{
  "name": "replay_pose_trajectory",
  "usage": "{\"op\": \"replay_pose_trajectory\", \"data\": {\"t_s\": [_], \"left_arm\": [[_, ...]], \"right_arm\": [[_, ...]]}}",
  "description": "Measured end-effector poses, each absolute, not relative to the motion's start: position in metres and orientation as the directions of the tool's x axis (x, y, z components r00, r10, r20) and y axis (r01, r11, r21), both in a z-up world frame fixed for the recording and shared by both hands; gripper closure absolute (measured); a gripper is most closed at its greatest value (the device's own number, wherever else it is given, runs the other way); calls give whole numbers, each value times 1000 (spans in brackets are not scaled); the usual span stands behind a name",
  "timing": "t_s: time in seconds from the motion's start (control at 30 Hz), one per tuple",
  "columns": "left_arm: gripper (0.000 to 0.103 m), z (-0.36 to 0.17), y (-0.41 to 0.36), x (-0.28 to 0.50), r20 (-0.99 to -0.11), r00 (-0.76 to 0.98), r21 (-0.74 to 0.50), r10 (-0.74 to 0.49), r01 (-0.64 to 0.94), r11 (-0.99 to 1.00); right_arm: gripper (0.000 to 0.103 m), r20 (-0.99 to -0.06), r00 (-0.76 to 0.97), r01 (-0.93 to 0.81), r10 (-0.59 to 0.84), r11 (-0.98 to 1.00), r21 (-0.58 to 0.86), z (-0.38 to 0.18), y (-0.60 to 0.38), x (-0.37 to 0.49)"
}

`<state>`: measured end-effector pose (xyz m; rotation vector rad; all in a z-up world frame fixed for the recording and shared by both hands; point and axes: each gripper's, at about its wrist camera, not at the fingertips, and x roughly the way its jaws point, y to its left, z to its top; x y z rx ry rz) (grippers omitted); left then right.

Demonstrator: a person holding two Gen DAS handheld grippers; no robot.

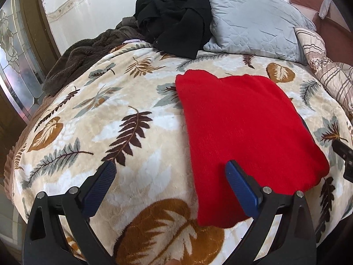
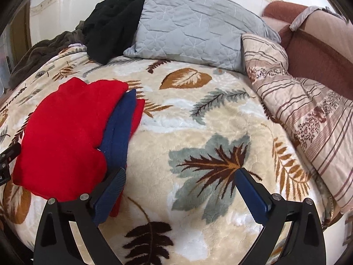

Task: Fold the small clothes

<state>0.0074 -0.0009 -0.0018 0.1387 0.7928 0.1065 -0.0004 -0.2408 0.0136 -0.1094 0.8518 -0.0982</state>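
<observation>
A folded red garment lies flat on the leaf-patterned blanket. In the right wrist view the red garment lies on a blue garment, whose edge sticks out on its right side. My left gripper is open and empty, its right finger over the red garment's near edge. My right gripper is open and empty over the blanket, just right of the stack. Part of the other gripper shows at the edge of each view.
A black garment is heaped at the head of the bed beside a grey quilted pillow. A brown fleece lies at the back left. A striped quilt is bunched along the right, against a brown sofa.
</observation>
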Motion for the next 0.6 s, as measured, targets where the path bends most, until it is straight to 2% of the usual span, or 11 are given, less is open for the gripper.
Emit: {"op": "replay_pose_trajectory", "data": {"t_s": [0.6], "left_arm": [[2,-2,-18,-23,-711,699,120,72,20,993]], "right_arm": [[3,-711,697,-2,-93,991,-131,20,-234,-24]]}}
